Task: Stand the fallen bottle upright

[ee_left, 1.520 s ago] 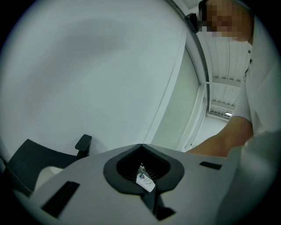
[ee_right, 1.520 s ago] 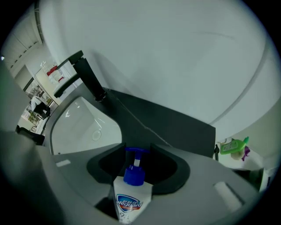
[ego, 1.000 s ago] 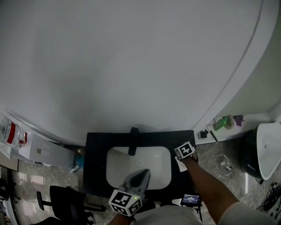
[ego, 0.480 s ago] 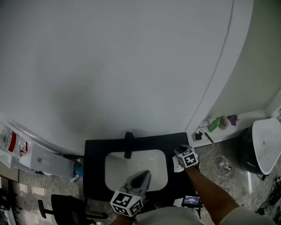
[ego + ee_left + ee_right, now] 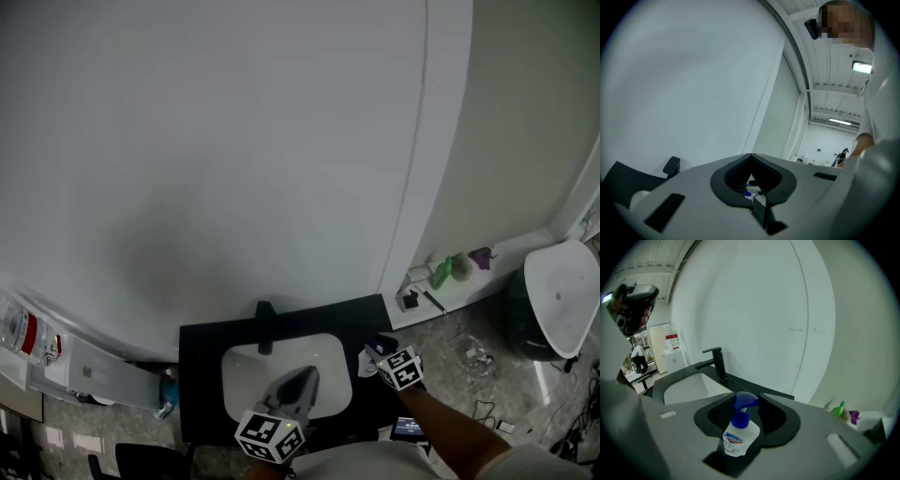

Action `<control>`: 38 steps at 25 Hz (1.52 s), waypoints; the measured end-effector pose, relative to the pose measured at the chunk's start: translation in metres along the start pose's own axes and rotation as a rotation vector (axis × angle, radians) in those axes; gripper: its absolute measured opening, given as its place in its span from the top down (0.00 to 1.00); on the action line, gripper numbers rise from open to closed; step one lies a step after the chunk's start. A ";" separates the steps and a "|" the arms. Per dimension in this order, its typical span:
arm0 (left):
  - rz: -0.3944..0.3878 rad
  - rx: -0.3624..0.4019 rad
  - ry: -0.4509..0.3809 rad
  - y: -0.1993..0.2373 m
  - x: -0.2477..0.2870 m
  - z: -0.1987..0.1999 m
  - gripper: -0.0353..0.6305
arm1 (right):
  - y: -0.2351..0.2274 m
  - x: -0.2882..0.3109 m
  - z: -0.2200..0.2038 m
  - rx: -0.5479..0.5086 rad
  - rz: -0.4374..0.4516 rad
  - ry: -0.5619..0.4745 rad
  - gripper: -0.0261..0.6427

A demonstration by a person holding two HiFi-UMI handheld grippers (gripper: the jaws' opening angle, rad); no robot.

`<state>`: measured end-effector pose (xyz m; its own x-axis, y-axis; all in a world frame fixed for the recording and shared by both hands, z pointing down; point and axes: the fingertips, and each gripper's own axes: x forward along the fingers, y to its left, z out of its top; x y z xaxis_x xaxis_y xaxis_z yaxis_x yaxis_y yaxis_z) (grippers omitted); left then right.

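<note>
Black sink counter (image 5: 202, 375); right gripper (image 5: 749, 399) clamped on soap bottle (image 5: 739, 437); left gripper (image 5: 751, 161) closed, empty.

A broad white wall (image 5: 234, 141) rises over a black vanity counter (image 5: 202, 342) with an inset white basin (image 5: 244, 370) and a black tap (image 5: 264, 314). The floor (image 5: 469, 323) is grey speckled stone. A white ledge (image 5: 516, 248) runs along the base of the paler wall at right, near a dark, white-topped round fixture (image 5: 561, 295). A low white cabinet (image 5: 89, 375) stands at left. Strip lights (image 5: 861, 68) glow under a ribbed white ceiling (image 5: 834, 98).
</note>
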<state>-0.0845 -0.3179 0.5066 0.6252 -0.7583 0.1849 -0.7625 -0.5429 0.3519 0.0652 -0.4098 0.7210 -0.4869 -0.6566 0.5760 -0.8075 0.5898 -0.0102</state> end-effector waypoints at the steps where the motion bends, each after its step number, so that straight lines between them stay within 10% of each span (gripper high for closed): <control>1: -0.004 0.004 -0.006 -0.002 0.000 0.002 0.94 | 0.006 -0.006 -0.002 -0.018 0.006 -0.013 0.74; 19: -0.024 0.017 -0.054 -0.035 -0.010 0.005 0.94 | 0.048 -0.075 -0.020 -0.032 0.050 -0.088 0.73; 38: 0.045 0.121 -0.174 -0.031 0.002 0.083 0.94 | 0.126 -0.149 0.221 -0.056 0.292 -0.411 0.96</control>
<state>-0.0733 -0.3328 0.4205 0.5596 -0.8281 0.0328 -0.8101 -0.5382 0.2326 -0.0376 -0.3419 0.4529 -0.7894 -0.5848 0.1865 -0.6047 0.7932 -0.0721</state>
